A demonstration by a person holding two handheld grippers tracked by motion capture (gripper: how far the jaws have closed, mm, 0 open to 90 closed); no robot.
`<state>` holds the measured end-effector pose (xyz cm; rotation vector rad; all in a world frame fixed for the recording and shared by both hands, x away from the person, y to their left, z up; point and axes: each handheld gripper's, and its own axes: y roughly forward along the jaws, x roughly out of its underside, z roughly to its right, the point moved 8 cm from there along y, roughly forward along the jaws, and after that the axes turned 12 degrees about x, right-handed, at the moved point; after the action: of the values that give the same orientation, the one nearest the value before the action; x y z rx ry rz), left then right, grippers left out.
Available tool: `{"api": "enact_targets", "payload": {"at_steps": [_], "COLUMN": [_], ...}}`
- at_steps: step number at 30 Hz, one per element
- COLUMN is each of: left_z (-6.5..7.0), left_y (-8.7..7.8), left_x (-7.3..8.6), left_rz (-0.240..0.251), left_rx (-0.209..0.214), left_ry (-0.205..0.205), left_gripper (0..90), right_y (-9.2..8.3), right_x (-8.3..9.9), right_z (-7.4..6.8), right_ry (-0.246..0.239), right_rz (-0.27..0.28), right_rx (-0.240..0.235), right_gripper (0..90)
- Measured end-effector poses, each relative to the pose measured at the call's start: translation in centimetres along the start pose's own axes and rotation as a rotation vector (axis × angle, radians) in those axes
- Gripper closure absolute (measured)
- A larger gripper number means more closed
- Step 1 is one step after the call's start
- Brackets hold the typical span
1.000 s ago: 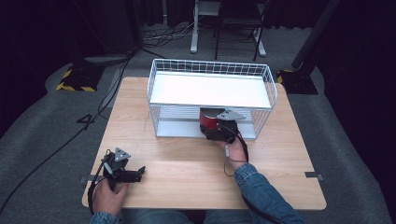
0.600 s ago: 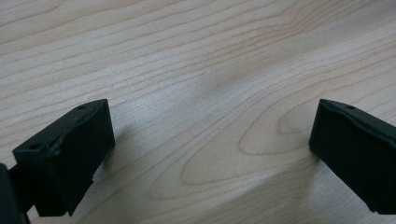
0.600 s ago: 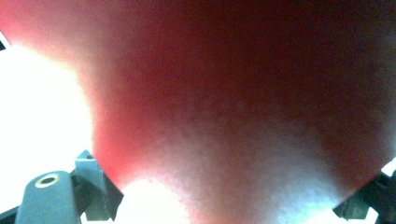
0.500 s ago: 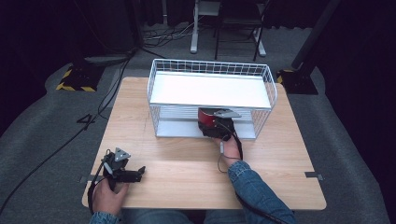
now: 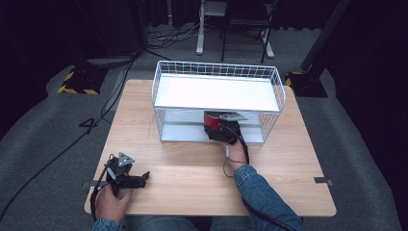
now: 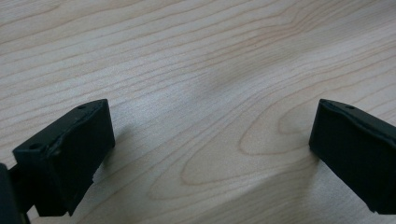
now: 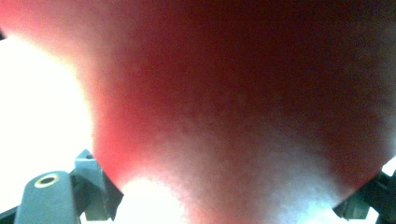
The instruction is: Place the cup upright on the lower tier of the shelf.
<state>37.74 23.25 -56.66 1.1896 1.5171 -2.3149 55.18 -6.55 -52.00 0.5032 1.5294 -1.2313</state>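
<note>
A person's right gripper (image 5: 215, 126) is reaching into the lower level of a white wire rack (image 5: 163, 82), clamped tightly on a red object (image 7: 243, 93), while the left gripper (image 5: 137, 180) is resting wide open and empty on the wooden table (image 5: 192, 168).

Not much to read here, honestly. The only thing that looks like a mark is a dark "4"-shaped sign on the grey carpet (image 5: 89, 126), just off the left edge of the desk (image 5: 144, 144), and it might be tape. No readable labels, brands or numbers anywhere else, and the close-up views have no lettering either.
</note>
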Motion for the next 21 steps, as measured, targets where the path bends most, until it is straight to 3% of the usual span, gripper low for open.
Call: {"api": "enact_targets", "payload": {"at_steps": [9, 12, 15, 19, 21], "left_z": [0.00, 0.00, 0.00, 0.00, 0.00], "left_y": [0.00, 0.00, 0.00, 0.00, 0.00], "left_x": [0.00, 0.00, 0.00, 0.00, 0.00], "left_rz": [0.000, 0.000, 0.000, 0.000, 0.000], "left_rx": [0.000, 0.000, 0.000, 0.000, 0.000], "left_ry": [0.000, 0.000, 0.000, 0.000, 0.000], "left_gripper": [0.4, 0.4, 0.4, 0.4, 0.4], "right_y": [0.01, 0.07, 0.19, -0.07, -0.37], "right_x": [0.05, 0.20, 0.42, 0.10, -0.09], "right_z": [-0.09, -0.04, -0.04, -0.06, -0.08], "right_ry": [0.015, -0.027, -0.022, 0.006, 0.005], "right_rz": [0.001, 0.000, -0.015, 0.017, 0.027], "right_rx": [-0.008, -0.006, -0.017, -0.038, -0.043], "right_gripper": [16.4, 15.8, 12.3, 0.8, 0.1]}}
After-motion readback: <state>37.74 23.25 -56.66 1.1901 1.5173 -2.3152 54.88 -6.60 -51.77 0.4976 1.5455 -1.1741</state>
